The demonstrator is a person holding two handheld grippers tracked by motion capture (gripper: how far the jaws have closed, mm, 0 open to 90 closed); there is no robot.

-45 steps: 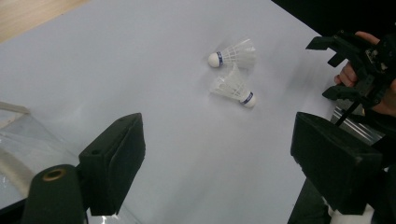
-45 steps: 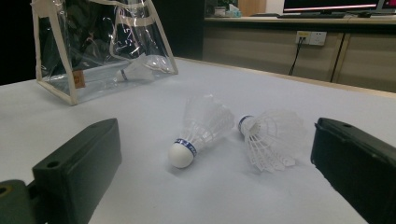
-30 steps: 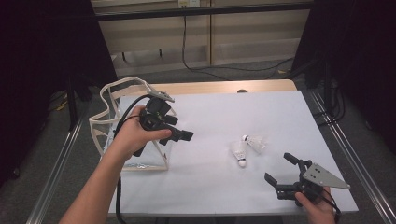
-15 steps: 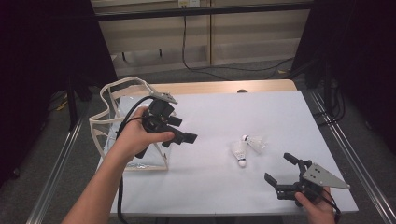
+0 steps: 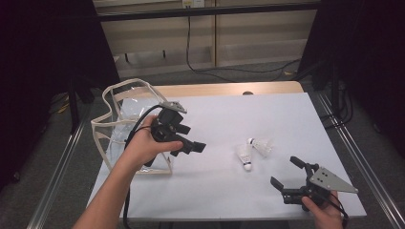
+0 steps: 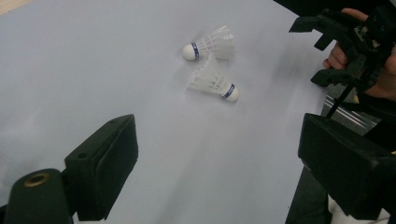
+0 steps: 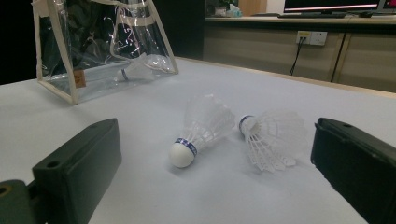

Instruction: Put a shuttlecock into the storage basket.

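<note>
Even overhead light falls on the white table [image 5: 286,119], leaving it bright while the room around stays dark. Shadows under the shuttlecocks [image 7: 201,130] are soft and faint. The clear bag [image 7: 93,51] carries small glints. In both gripper views the near black jaws are blurred and the pictures slightly grainy.

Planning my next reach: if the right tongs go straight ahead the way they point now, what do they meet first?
Probably the nearer shuttlecock, lying on the table between the open right tongs; its cork faces them. The second shuttlecock lies just beside it.
</note>
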